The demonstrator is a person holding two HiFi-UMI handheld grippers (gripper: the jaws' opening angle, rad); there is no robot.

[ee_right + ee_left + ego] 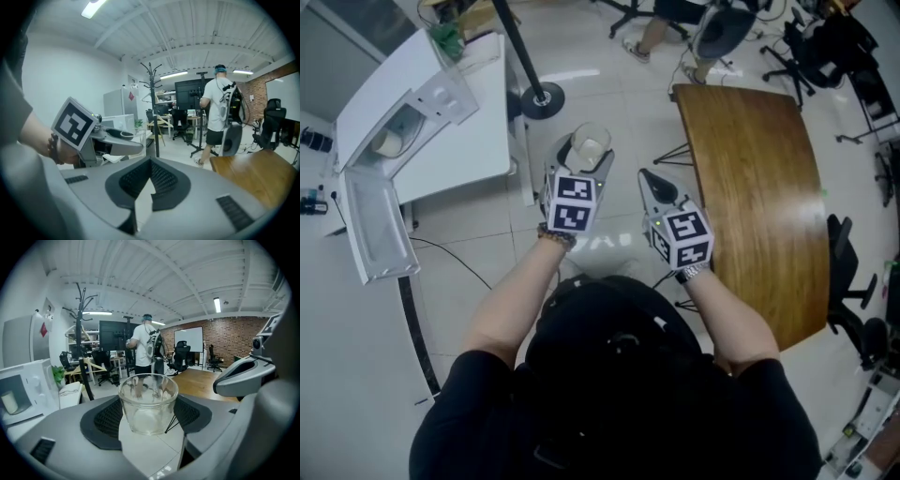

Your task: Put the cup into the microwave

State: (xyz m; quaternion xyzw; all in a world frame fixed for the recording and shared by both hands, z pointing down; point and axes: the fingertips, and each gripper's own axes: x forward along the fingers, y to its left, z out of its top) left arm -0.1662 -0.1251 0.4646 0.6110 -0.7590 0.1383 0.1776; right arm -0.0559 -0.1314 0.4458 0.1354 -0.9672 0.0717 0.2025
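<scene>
An open office is shown. Far ahead of the left tongs [148, 413], black office chairs [180, 357], a big dark screen [111, 336], a whiteboard [189, 338] and a brick wall [234, 336] can be seen. A coat stand [80, 315] is set up to the left of them, with a white microwave [21, 392] and a fridge [21, 341] further left. A long wooden tabletop [750, 187] is placed to the right of the right tongs [650, 178]. Strip lights [216, 304] are fixed to the ceiling, and the floor [609, 66] is laid with pale tiles.
</scene>
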